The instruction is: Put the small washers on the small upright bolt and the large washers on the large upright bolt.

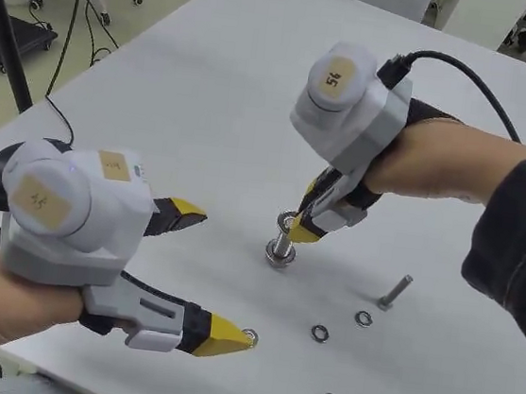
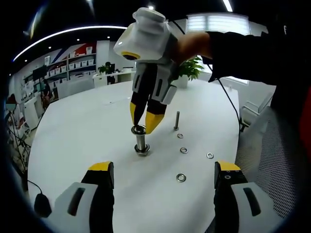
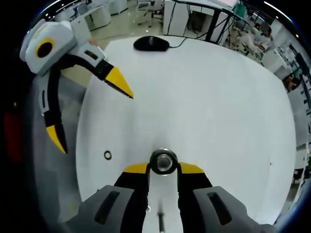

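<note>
Head view shows the white table (image 1: pixel 210 77) under both grippers. The left gripper (image 1: pixel 209 273) has its fingers spread wide with nothing between them. The right gripper (image 1: pixel 302 224) points down, its fingers pinched on a large washer (image 3: pixel 164 161) that sits at the top of the large bolt (image 1: pixel 281 247), directly below the fingertips. The small bolt (image 1: pixel 393 293) stands apart from those fingers. A loose washer (image 1: pixel 249 336) lies just beside the left gripper's nearer fingertip.

Left tool (image 1: pixel 218 276) agape — right tool (image 1: pixel 299 228) clamped
</note>
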A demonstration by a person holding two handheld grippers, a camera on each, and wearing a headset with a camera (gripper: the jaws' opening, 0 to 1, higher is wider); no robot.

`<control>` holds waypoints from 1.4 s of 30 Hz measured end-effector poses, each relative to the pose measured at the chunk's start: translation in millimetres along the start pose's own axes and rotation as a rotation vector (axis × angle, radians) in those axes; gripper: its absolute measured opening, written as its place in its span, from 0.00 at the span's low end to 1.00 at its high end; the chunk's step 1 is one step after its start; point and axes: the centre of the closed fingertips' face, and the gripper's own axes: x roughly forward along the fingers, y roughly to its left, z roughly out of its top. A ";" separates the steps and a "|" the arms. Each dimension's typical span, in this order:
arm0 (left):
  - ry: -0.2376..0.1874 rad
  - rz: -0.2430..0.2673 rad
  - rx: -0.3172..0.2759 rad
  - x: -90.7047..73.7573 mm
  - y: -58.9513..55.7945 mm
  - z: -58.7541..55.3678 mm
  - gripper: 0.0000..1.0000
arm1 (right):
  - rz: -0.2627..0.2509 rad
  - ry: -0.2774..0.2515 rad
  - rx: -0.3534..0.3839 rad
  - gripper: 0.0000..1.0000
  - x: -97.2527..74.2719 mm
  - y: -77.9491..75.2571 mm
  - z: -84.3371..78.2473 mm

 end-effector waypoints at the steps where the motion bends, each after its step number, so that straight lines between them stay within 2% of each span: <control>1: 0.000 0.000 0.000 0.1 -0.1 0.0 0.85 | 0.003 0.001 0.002 0.23 1.2 0.4 -0.3; 24: 0.004 0.001 -0.002 -1.1 -1.6 -1.6 0.85 | 0.026 0.024 0.023 0.23 28.8 6.2 -9.1; 32: 0.007 0.001 -0.002 -1.5 -1.1 -2.1 0.85 | 0.024 0.026 0.039 0.23 40.7 4.1 -13.5; 42: 0.007 0.001 -0.004 -0.9 -0.9 -2.7 0.85 | 0.025 0.023 0.047 0.23 46.7 1.9 -12.2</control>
